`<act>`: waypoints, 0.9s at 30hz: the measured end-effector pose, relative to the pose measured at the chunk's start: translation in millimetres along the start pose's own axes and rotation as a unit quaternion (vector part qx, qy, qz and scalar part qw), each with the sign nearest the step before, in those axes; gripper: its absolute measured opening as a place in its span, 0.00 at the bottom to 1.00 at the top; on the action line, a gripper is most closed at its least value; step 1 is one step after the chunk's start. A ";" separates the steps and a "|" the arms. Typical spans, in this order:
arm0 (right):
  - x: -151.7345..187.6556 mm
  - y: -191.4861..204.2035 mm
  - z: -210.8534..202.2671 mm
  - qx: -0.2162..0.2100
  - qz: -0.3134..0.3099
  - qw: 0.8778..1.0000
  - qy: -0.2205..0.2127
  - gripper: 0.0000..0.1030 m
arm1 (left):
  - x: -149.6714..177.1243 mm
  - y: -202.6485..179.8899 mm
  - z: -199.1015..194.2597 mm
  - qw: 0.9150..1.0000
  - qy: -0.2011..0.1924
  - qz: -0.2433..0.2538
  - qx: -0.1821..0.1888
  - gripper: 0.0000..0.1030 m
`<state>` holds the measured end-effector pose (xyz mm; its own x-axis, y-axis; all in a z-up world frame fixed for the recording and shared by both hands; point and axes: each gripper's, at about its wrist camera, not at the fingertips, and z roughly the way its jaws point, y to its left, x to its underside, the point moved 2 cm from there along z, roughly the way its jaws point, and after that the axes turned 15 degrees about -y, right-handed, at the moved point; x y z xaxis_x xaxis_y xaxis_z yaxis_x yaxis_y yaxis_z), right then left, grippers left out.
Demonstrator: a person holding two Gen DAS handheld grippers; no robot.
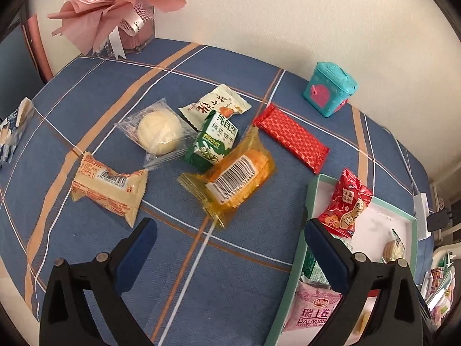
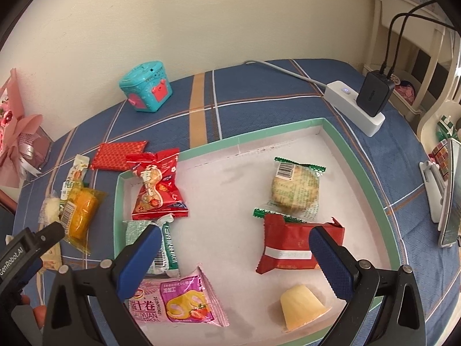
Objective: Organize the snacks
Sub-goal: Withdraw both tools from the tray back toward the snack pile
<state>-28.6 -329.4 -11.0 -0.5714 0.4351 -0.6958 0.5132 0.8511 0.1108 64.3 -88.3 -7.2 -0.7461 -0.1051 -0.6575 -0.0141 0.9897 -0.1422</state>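
Left tongs (image 1: pixel 230 236): spread wide, nothing between the pads, tilted down over the counter (image 1: pixel 236 274) with its blue plaid cloth. Right tongs (image 2: pixel 234 245): likewise spread wide and empty, tilted down over the tray (image 2: pixel 363 170).

Ahead of the left tongs, loose on the cloth:
- orange cake packet (image 1: pixel 233 178), barcode up, nearest, just beyond the gap between the pads;
- green biscuit packet (image 1: pixel 214 141), past the orange one and touching it;
- clear-wrapped white bun (image 1: pixel 158 135), ahead and to the left;
- cream nut packet (image 1: pixel 214 103), farthest of the cluster;
- beige cake packet (image 1: pixel 109 190), just beyond the left pad;
- red bar (image 1: pixel 291 138), ahead and to the right;
- teal box (image 1: pixel 330 88), far right, near the wall;
- pink bouquet (image 1: pixel 115 3), far left, at the wall.

Under and around the right tongs, inside the green-rimmed tray:
- red foil packet (image 2: pixel 291 248), just beyond the right pad;
- round biscuit packet (image 2: pixel 295 190), farther ahead on the right;
- yellow jelly cup (image 2: pixel 302 307), on its side, near the right pad;
- pink roll-cake packet (image 2: pixel 178 302), below the left pad;
- mint-green packet (image 2: pixel 167 245), partly behind the left pad;
- red snack bag (image 2: pixel 157 184), ahead on the left, leaning over the tray rim.

Beyond the tray, far right: white power strip (image 2: pixel 360 109) with black charger (image 2: pixel 374 93).
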 end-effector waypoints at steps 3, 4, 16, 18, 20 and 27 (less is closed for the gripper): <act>2.5 6.5 3.1 -0.003 -0.013 1.000 0.006 1.00 | -3.7 5.8 -0.2 1.000 0.003 -0.003 0.015 0.99; 3.4 8.3 3.8 0.002 -0.018 1.000 0.006 1.00 | -4.5 7.0 0.4 1.000 0.006 -0.003 0.017 0.99; 5.3 43.3 0.0 -0.024 -0.050 0.998 -0.016 1.00 | -32.2 68.1 -15.3 0.998 -0.035 -0.012 -0.044 0.99; 7.1 55.9 -1.8 -0.036 -0.056 0.998 -0.010 1.00 | -32.1 88.3 -15.5 0.997 -0.031 -0.036 -0.057 0.99; 10.2 70.6 -3.8 -0.050 -0.067 0.996 -0.008 1.00 | -31.0 106.4 -15.6 0.996 -0.029 -0.056 -0.069 0.99; 24.5 118.2 -3.0 -0.082 -0.098 0.992 0.009 1.00 | -18.2 160.0 -18.5 0.988 -0.020 -0.111 -0.103 0.99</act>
<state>16.2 -217.3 -12.8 -0.6622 0.2597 -0.7029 0.2810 0.9556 0.0884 63.2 73.8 -4.3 -0.6822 -0.3210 -0.6570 -0.3124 0.9403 -0.1350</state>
